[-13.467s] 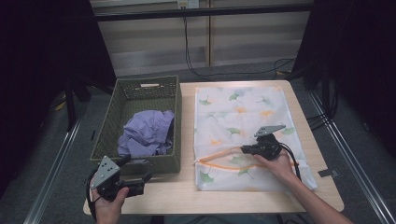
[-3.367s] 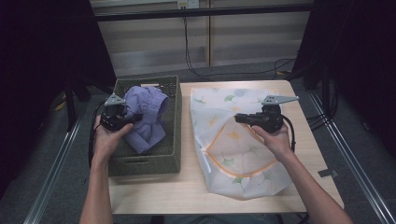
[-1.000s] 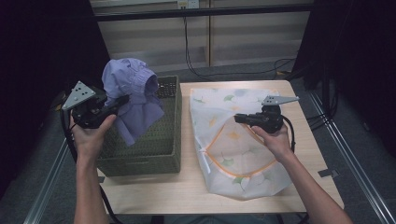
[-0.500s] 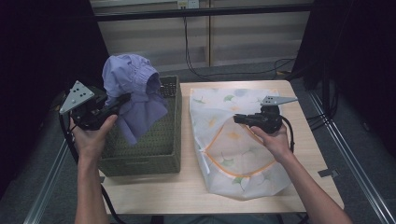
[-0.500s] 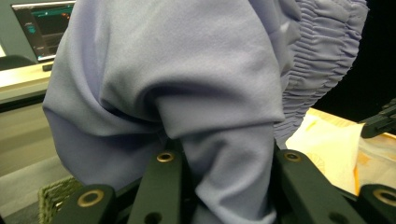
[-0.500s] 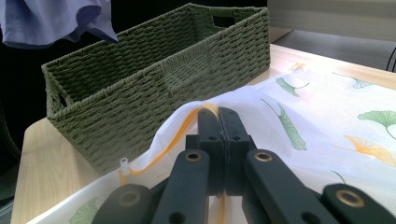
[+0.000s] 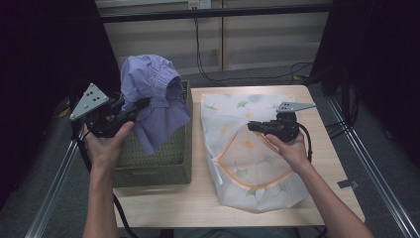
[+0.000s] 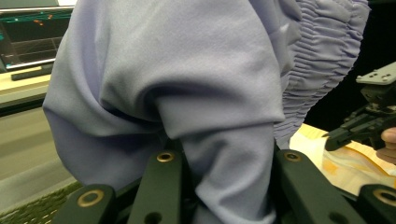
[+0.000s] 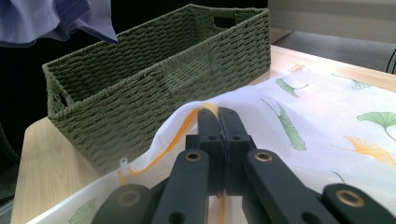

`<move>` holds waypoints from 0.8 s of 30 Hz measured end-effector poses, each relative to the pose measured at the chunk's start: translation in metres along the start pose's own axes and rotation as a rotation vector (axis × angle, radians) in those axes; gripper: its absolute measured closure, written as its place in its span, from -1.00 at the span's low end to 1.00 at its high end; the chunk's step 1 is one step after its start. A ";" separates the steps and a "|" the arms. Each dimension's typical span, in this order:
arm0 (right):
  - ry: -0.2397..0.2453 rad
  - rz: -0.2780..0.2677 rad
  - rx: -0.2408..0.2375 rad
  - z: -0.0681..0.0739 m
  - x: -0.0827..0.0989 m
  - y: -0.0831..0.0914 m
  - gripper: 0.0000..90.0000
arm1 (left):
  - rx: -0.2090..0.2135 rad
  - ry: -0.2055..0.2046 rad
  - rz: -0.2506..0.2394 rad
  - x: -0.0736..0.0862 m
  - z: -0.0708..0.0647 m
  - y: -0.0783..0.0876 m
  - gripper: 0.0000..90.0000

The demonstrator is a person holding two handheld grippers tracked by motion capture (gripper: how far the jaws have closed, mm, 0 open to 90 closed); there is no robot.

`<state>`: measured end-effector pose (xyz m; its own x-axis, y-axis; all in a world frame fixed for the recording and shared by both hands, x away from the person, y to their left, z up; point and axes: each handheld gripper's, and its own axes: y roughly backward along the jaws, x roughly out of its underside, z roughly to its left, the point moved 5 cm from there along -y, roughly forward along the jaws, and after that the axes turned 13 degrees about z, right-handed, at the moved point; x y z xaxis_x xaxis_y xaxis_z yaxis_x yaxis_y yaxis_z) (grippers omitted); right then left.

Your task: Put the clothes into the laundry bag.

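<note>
A lavender garment [image 7: 152, 96] hangs in the air above the green woven basket [image 7: 168, 161], held by my left gripper [image 7: 141, 104], whose jaws are shut on its cloth [image 8: 224, 140]. On the table lies a white mesh laundry bag [image 7: 247, 163] printed with leaves and edged with an orange zipper. My right gripper [image 7: 251, 126] is shut on the bag's upper edge and holds it lifted, so the mouth gapes toward the basket. In the right gripper view the jaws pinch the white mesh and orange zipper [image 9: 187, 119], with the basket [image 9: 154, 88] just beyond.
The basket stands at the table's left edge [image 7: 148, 198]. Black cables [image 7: 208, 59] run along the floor behind the table. Metal rails [image 7: 376, 178] flank both sides. Bare wood lies in front of the bag and basket.
My left gripper has carried the lavender garment a little up and to the right, closer to the bag. The right gripper and the bag have stayed put.
</note>
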<state>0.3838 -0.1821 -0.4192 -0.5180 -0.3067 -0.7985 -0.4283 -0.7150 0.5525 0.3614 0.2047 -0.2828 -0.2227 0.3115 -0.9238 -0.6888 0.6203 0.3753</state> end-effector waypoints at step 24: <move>0.006 0.006 -0.005 0.001 -0.001 0.000 1.00 | 0.123 -0.078 0.047 -0.011 -0.053 -0.033 0.61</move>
<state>0.3831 -0.1814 -0.4179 -0.5159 -0.3150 -0.7966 -0.4215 -0.7162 0.5562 0.3496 0.1430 -0.2893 -0.1952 0.3941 -0.8981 -0.5881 0.6858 0.4287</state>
